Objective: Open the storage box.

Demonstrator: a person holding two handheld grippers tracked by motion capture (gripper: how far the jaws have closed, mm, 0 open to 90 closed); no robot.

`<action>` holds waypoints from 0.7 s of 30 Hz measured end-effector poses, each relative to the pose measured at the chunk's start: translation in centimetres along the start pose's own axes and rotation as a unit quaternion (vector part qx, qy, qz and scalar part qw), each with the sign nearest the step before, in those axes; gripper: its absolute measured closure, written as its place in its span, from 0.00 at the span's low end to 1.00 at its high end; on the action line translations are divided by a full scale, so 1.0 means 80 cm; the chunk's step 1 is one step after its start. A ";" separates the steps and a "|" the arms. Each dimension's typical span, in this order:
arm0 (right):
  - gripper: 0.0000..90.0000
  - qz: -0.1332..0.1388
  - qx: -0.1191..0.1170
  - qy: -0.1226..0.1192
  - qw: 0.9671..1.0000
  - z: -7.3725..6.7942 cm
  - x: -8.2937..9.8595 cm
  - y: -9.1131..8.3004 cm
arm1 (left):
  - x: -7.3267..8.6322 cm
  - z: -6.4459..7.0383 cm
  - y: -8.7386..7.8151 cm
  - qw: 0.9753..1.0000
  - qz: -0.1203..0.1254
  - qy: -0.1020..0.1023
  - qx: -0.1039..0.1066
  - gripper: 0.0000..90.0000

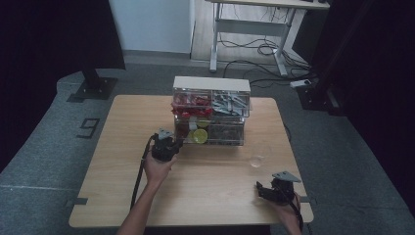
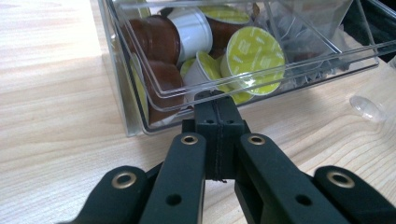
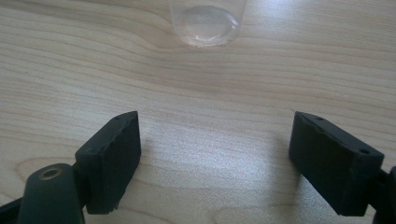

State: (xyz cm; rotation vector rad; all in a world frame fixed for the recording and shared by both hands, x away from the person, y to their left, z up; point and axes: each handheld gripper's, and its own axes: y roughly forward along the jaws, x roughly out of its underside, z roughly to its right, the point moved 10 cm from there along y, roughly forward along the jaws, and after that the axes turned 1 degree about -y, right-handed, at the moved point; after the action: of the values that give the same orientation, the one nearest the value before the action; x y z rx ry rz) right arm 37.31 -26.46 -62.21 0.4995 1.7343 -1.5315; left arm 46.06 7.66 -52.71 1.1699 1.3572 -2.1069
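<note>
A clear acrylic drawer box (image 1: pixel 211 84) with a white top stands at the middle back of the wooden table (image 1: pixel 122 186). Its lower left drawer (image 2: pixel 135 116) holds brown capsules (image 2: pixel 154 37) and yellow-lidded capsules (image 2: pixel 252 51). My left gripper (image 2: pixel 215 100) is shut, its tips pinching the front lip of that drawer; in the high view the left gripper (image 1: pixel 172 144) sits right against the box's lower left front. A clear glass cup (image 1: pixel 258 157) stands to the right of the box. My right gripper (image 3: pixel 215 126) hangs wide open just above the table with the cup (image 3: pixel 208 23) ahead of it; the right gripper (image 1: pixel 263 190) is near the front right corner.
The upper drawers hold red packets (image 1: pixel 191 105) and grey packets (image 1: pixel 230 104). The lower right drawer (image 1: pixel 226 133) holds dark items. Bare wood lies between the two grippers. Beyond the table are a desk frame (image 1: pixel 244 29) and floor cables (image 1: pixel 264 49).
</note>
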 end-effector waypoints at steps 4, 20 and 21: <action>0.19 0.000 0.000 0.000 1.000 0.000 0.000 0.000 | -0.006 0.000 -0.004 1.000 0.003 -0.002 0.002 1.00; 0.19 0.000 0.001 0.000 1.000 0.000 0.000 0.000 | -0.024 0.003 -0.011 1.000 0.012 -0.004 0.006 1.00; 0.19 0.000 0.001 0.000 1.000 0.000 0.000 0.000 | -0.025 0.003 -0.012 1.000 0.012 -0.004 0.007 1.00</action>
State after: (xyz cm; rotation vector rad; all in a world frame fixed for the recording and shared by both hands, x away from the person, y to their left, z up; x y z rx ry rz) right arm 37.32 -26.43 -62.21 0.5014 1.7332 -1.5330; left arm 46.46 7.66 -50.51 1.1764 1.3208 -2.1053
